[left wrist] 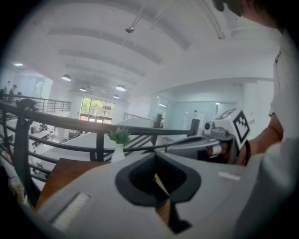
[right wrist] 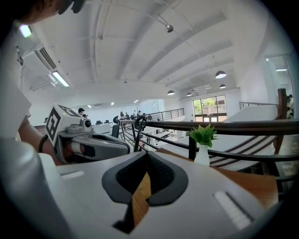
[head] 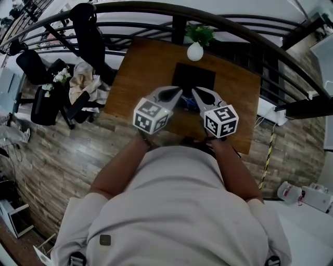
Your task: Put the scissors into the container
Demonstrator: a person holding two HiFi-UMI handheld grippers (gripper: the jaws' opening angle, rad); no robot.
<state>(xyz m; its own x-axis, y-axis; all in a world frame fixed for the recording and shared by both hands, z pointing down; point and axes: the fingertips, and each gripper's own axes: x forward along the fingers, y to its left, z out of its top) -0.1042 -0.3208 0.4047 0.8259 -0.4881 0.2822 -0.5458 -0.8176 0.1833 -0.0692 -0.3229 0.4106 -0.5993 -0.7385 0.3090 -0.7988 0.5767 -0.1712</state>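
Your left gripper (left wrist: 155,156) has its fingers pressed together at the tips, with nothing between them. Your right gripper (right wrist: 147,154) is closed the same way and is also empty. The two sit side by side, tips angled toward each other above the wooden table (head: 145,67). Between the tips, lower down, lies a small blue-and-dark thing, apparently the scissors (head: 187,103), at the near edge of the black container (head: 193,77). It is too small to tell whether it is inside or beside the container. Beyond the container, farther from your fingers, stands a white vase (head: 195,51) with a green plant, and then the dark railing (head: 156,10).
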